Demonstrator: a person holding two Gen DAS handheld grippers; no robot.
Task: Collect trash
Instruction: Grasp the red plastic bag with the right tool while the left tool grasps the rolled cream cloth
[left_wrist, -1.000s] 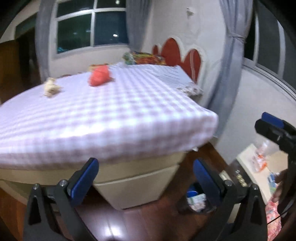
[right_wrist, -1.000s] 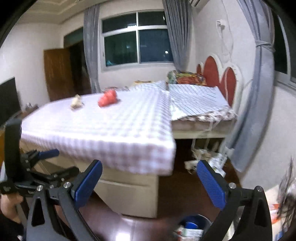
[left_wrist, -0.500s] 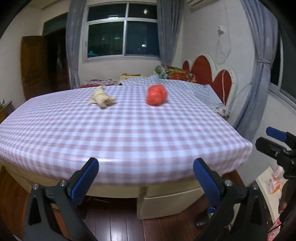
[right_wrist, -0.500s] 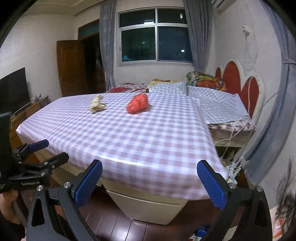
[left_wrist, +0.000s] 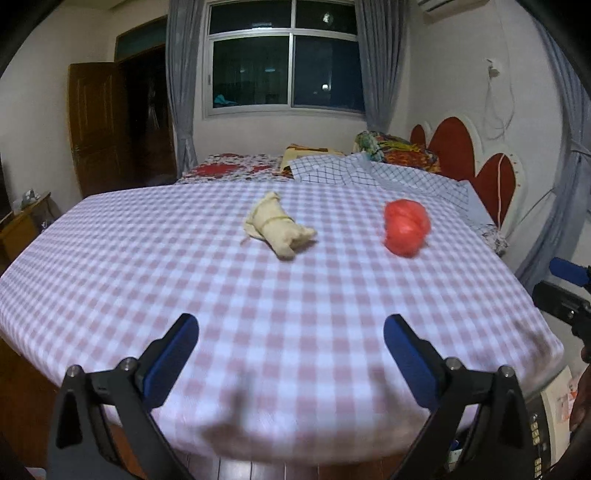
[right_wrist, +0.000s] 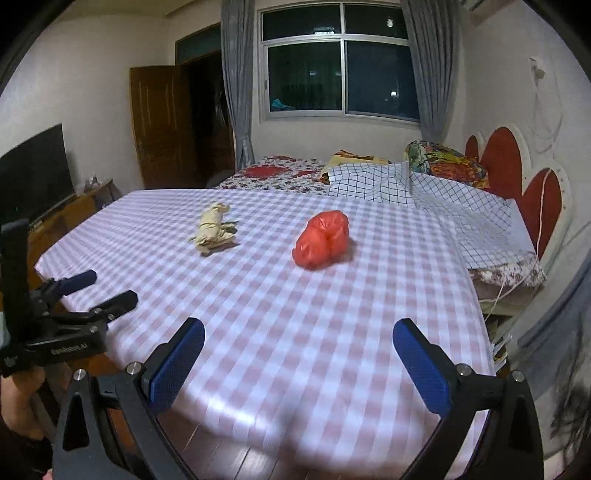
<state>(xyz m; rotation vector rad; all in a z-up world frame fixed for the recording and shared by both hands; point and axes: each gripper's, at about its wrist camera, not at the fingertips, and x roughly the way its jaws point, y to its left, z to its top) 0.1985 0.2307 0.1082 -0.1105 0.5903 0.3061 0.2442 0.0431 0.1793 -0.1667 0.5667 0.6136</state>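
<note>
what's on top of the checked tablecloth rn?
Two items on the checked tablecloth: a crumpled beige wad to the left and a bunched red plastic bag to the right, apart from each other. Bag contents hidden. Both grippers open, touching neither.

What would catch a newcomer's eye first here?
The red plastic bag stands out on the checkered tablecloth, toward its right side. To its left lies a beige crumpled wad, apart from the bag. Both hand-held grippers, left and right, hover open at the near edge.
</note>
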